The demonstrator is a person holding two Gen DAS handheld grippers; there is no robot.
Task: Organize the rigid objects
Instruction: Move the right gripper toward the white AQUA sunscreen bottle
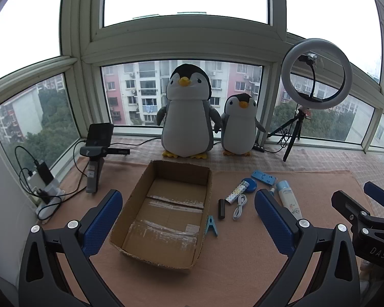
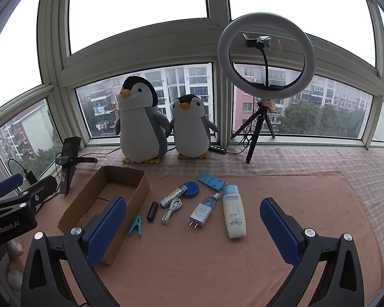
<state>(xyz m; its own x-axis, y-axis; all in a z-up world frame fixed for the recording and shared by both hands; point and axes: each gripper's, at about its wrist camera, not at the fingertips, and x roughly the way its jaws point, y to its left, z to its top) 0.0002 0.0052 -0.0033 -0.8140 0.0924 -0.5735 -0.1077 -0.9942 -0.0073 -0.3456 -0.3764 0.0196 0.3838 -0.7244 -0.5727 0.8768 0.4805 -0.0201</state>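
An empty cardboard box lies on the pink mat. Right of it lie a teal clip, a black cylinder, a white cable, a patterned tube, a round blue tin, a blue phone stand, a white charger plug, a small spray bottle and a white sunscreen bottle. My left gripper is open above the box. My right gripper is open above the small items.
Two plush penguins stand by the window. A ring light on a tripod stands at the back right. A phone on a stand and a charger with cables are at the left.
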